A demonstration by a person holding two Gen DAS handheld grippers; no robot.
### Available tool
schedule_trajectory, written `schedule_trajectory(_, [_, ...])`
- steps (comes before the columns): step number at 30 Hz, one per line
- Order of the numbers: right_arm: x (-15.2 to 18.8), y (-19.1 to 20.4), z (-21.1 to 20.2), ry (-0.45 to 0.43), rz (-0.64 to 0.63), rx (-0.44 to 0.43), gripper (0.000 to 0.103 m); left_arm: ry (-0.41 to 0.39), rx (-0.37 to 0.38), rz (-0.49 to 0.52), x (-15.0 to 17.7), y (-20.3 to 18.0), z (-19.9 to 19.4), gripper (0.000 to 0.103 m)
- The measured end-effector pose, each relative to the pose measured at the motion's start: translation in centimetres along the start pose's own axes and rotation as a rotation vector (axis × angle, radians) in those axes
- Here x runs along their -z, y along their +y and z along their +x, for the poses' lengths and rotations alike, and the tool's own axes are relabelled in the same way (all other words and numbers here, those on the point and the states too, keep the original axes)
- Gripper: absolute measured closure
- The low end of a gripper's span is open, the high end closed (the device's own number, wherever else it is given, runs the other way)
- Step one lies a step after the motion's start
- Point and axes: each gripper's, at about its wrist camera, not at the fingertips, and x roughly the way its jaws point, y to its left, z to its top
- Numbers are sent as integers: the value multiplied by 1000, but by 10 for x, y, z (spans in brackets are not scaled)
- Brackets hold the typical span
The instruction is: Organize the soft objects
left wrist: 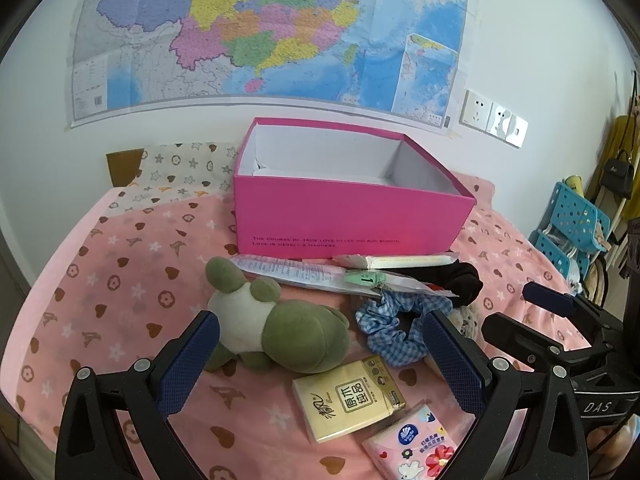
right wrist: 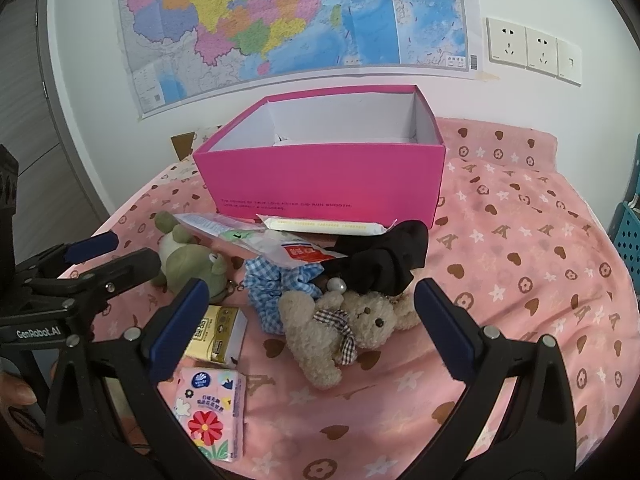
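Both hand-held grippers are spread wide, holding nothing. I'd drop the right hand-held gripper straight over the teddy bear, pinch its belly, then lift into the pink box.

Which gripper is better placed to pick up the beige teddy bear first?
Probably the right gripper: it is open, and the beige teddy bear lies between its fingers. The left gripper faces the green plush frog.

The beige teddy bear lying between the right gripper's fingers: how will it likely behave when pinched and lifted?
The teddy bear looks plush, so it will probably squash under the right gripper, whose jaws are open. Its limbs sprawl loosely, so they will likely dangle. It seems light and unlikely to slip or roll.
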Motion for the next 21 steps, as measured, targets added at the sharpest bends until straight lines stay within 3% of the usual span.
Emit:
schedule_trajectory(6, [4, 0, -1, 6, -3, -12, 0, 2, -1, 2, 2, -1, 0, 0])
schedule_trajectory(10, [12, -1, -2, 40, -18, -64, 0, 7, 3, 7, 4, -1, 1, 0])
schedule_trajectory(16, [41, 6, 1, 162, -77, -171, 0, 41, 11, 5, 12, 7, 10, 0])
schedule_trajectory(21, [68, 27, 3, 248, -149, -263, 10, 69, 21, 17, 22, 14, 14, 0])
